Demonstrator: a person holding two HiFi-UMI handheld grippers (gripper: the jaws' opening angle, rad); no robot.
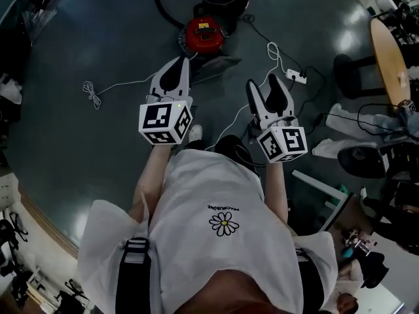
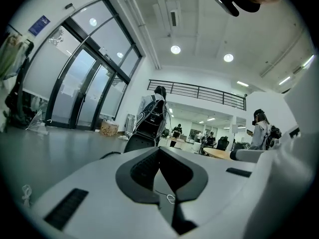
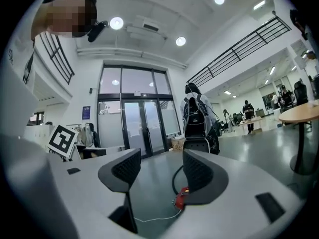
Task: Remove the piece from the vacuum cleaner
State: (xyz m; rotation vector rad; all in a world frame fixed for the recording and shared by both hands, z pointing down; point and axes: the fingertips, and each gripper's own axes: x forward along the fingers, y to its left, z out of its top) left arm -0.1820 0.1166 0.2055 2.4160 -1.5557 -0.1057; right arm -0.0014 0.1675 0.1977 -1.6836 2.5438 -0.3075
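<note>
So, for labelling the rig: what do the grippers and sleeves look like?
The left gripper and right gripper are white with dark ribbed pads, each carrying a cube of black-and-white square markers. The T-shirt is white, short-sleeved, with a daisy print.

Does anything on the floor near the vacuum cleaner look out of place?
A white cable lies loose on the floor left of the vacuum cleaner, ending in a tangled bundle; a power strip lies at right. Nothing looks spilled.

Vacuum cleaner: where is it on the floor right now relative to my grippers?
In the head view the red vacuum cleaner sits on the floor at top centre, just beyond the tips of the left gripper and up-left of the right gripper.
</note>
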